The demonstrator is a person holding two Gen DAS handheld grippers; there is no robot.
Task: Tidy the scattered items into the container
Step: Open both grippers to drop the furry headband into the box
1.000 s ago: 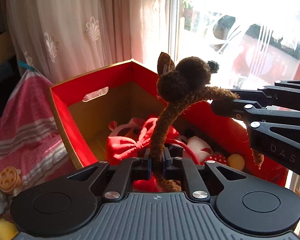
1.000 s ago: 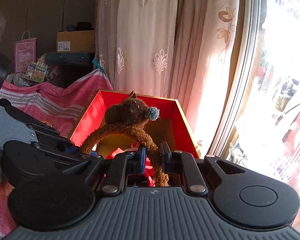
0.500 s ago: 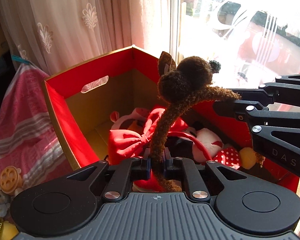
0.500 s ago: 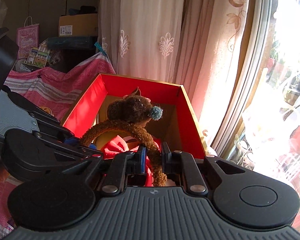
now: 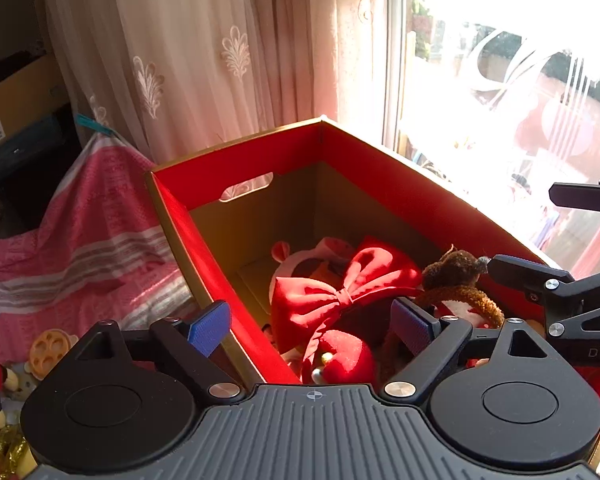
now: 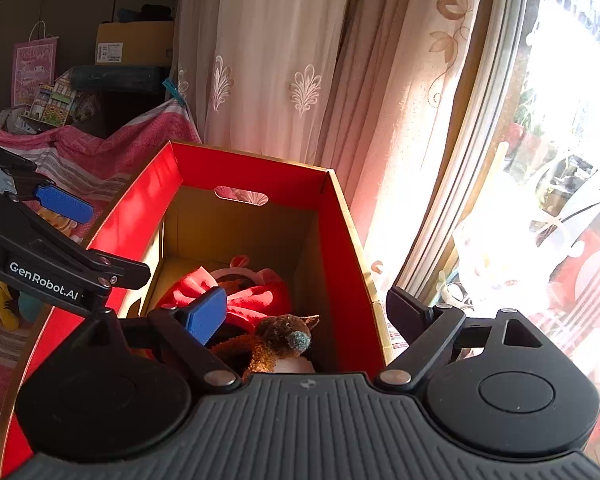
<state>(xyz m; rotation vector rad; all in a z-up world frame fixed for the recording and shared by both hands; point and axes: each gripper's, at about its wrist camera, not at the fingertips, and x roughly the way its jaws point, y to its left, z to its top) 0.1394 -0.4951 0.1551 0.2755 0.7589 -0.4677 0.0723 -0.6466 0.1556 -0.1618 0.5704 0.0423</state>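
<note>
Brown plush headband found inside red box, lower centre of right view, band lying roughly left to right, pompom nose toward frame right. Left gripper and right gripper: jaws just opened, released, nothing gripped.

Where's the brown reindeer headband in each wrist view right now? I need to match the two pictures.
Left wrist: brown reindeer headband lies in the red box, lower right, beside the red bow.
Right wrist: headband at lower centre, inside the box.
Shared landmark: the handle slot in the box's far wall.
</note>
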